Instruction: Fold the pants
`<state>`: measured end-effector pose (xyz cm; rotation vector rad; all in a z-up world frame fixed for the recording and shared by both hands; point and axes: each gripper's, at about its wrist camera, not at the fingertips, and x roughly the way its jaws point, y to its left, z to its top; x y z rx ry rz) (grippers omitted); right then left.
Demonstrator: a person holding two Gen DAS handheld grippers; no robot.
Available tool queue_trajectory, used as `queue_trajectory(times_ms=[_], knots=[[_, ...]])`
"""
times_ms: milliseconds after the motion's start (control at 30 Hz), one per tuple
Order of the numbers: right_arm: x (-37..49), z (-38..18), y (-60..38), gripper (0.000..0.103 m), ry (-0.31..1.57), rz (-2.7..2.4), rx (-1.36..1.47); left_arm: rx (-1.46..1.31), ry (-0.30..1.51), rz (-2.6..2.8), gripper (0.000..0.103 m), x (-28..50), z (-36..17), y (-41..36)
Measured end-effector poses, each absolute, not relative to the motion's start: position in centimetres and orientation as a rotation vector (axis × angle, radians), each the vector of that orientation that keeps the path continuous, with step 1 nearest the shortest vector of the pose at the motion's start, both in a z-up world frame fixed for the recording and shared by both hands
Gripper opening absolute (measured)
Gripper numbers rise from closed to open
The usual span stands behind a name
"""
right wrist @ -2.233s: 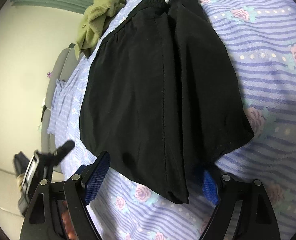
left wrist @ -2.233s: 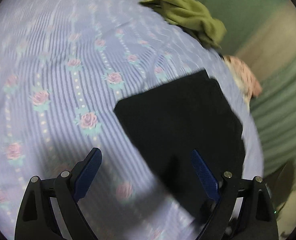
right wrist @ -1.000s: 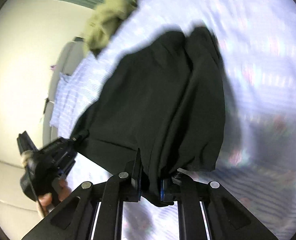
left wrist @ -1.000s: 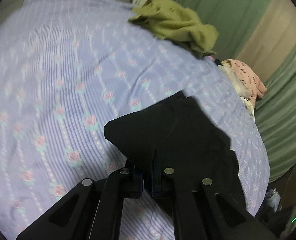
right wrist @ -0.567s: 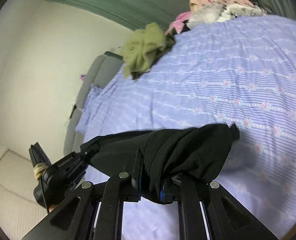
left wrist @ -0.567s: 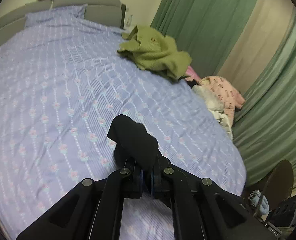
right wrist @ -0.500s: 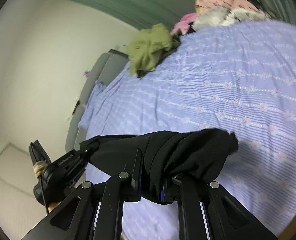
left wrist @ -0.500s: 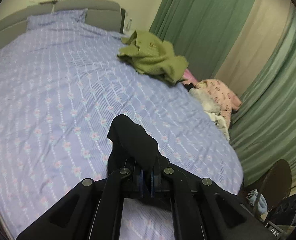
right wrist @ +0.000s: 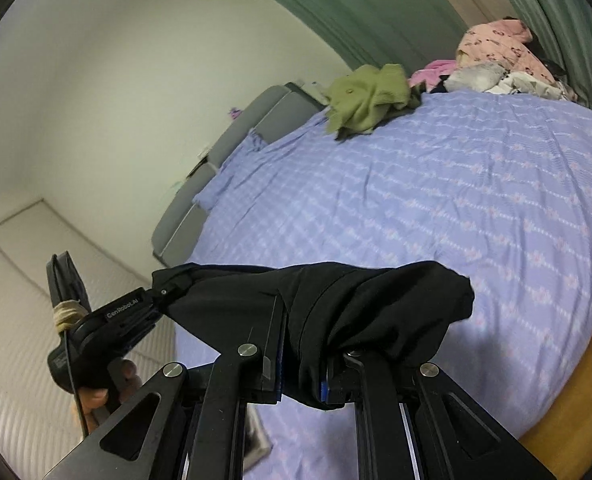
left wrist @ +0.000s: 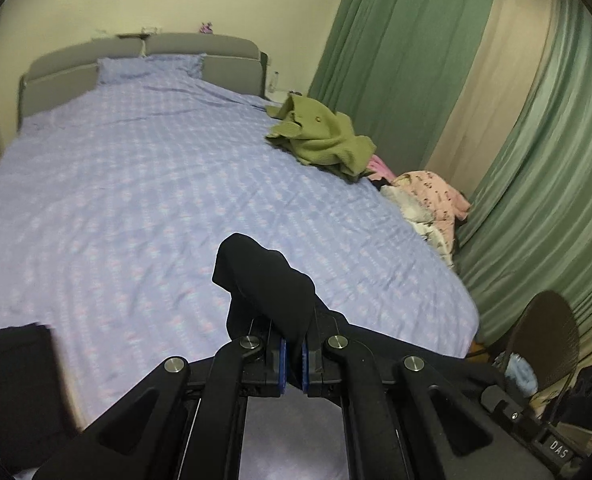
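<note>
Black pants (right wrist: 336, 304) hang clamped in both grippers' fingers (left wrist: 281, 356).

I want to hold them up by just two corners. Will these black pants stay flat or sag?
Likely sag: the black pants already droop and bunch between the left gripper and right gripper. Probably light, since thin pinches carry them. The fabric looks smooth, so it may slip.

Both views are dim and evenly lit by soft indoor light, with no glare and no clear source. The fisheye lens bends the green curtains (left wrist: 536, 128) and the bed's (left wrist: 135, 200) edges, and the corners go black. The floral bedsheet (right wrist: 476, 208) print is smeared by blur. The black pants (right wrist: 336, 300) show almost no detail in their folds
</note>
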<state>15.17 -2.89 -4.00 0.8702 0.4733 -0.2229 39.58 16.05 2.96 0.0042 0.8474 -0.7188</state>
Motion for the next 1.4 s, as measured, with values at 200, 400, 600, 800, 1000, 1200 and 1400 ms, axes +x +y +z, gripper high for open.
queue_trajectory(times_ms=[200, 400, 600, 800, 1000, 1200, 1400], knots=[[13.7, -2.5, 4.1, 0.013, 0.49, -0.166, 0.857, 0.032, 0.828, -0.667, 0.007, 37.3, 5.0, 23.1], [13.9, -1.1, 10.2, 0.013, 0.519, -0.105, 0.821, 0.019, 0.823, -0.641, 0.007, 36.9, 6.2, 30.4], [15.6, 0.3, 15.3, 0.013, 0.534, -0.087, 0.777, -0.01, 0.806, -0.657, 0.007, 38.3, 6.8, 36.3], [18.7, 1.3, 21.1, 0.013, 0.513, -0.138, 0.76, 0.006, 0.818, -0.768, 0.007, 43.3, 6.9, 41.7], [22.9, 1.8, 28.0, 0.013, 0.52, -0.243, 0.736, 0.023, 0.854, -0.886, 0.007, 49.7, 7.1, 45.6], [28.3, 1.5, 32.2, 0.013, 0.553, -0.29, 0.729, 0.081, 0.883, -0.931, 0.007, 55.6, 6.3, 47.6], [32.4, 0.5, 34.8, 0.013, 0.57, -0.323, 0.691, 0.045, 0.865, -0.999, 0.007, 60.5, 4.3, 49.5]])
